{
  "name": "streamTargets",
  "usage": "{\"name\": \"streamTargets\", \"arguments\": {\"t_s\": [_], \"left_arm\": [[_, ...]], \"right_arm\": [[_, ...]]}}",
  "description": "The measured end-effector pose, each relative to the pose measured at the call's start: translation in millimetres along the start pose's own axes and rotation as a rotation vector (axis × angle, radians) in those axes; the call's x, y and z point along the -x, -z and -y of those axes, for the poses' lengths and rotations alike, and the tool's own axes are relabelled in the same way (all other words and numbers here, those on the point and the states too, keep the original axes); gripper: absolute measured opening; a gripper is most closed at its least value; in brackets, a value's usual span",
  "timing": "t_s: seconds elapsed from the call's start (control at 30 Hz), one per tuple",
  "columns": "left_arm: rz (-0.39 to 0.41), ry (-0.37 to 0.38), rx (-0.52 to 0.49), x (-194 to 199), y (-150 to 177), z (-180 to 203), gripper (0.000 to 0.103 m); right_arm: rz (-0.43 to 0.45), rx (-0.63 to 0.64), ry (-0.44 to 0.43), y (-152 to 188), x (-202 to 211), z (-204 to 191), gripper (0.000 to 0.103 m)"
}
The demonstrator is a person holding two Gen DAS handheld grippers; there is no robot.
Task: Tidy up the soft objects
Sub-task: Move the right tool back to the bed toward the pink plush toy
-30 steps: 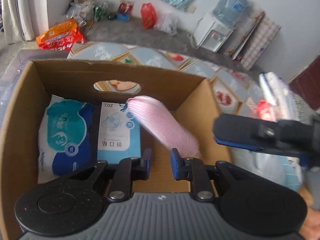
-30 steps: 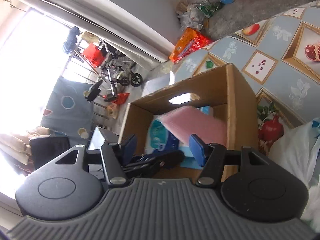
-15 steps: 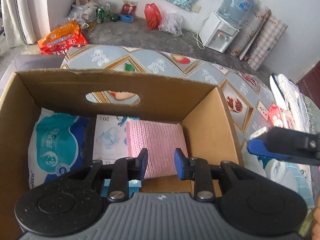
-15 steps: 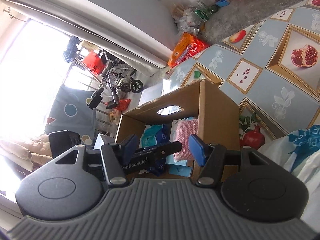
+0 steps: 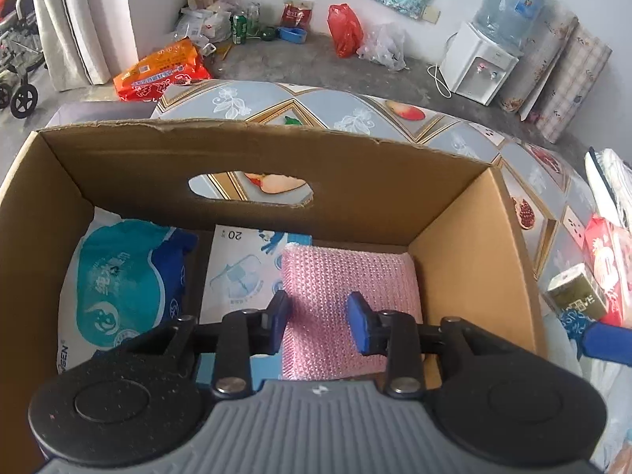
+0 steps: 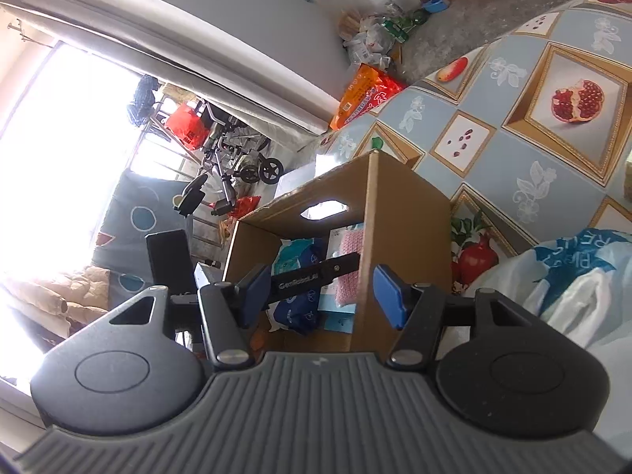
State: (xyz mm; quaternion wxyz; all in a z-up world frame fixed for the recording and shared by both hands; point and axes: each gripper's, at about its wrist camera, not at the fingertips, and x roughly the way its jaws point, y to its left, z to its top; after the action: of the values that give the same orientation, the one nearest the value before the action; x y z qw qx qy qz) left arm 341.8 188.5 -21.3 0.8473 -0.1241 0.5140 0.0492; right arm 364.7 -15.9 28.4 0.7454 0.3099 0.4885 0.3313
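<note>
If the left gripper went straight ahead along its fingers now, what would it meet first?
Most likely the pink pad lying in the box: it fills the gap between the open left gripper's fingers. How far off it lies is unclear.

I see the pink knitted cloth (image 5: 347, 292) lying flat at lower centre, inside the cardboard box (image 5: 470, 245), beside two blue packets (image 5: 126, 284).

left wrist close above box (image 5: 252, 166), right wrist farther, sharing box (image 6: 407, 237)
</note>
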Motion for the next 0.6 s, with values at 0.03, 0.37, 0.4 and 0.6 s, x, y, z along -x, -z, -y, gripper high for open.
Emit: {"name": "streamTargets", "arguments": {"t_s": [0.03,0.37,0.4,0.6], "left_arm": [[0.002,0.008,0.000,1.8,0.3,-0.7,0.038],[0.142,0.048,0.035,67.3,15.1,-2.7,0.073],[0.163,0.053,0.022,77.6,19.2,0.0,0.074],[0.296,0.089,-0.082,145.1,51.4,26.3,0.085]], "right_arm": [[0.003,-0.002,0.002,-0.1,0.9,1.7,0.058],[0.071,0.038,0.002,6.8,55.8,3.8,0.061],[0.089,0.055,0.007,9.1,69.3,3.3,0.063],[0.199,0.089,0.061,28.0,150.9,15.1,0.070]]}}
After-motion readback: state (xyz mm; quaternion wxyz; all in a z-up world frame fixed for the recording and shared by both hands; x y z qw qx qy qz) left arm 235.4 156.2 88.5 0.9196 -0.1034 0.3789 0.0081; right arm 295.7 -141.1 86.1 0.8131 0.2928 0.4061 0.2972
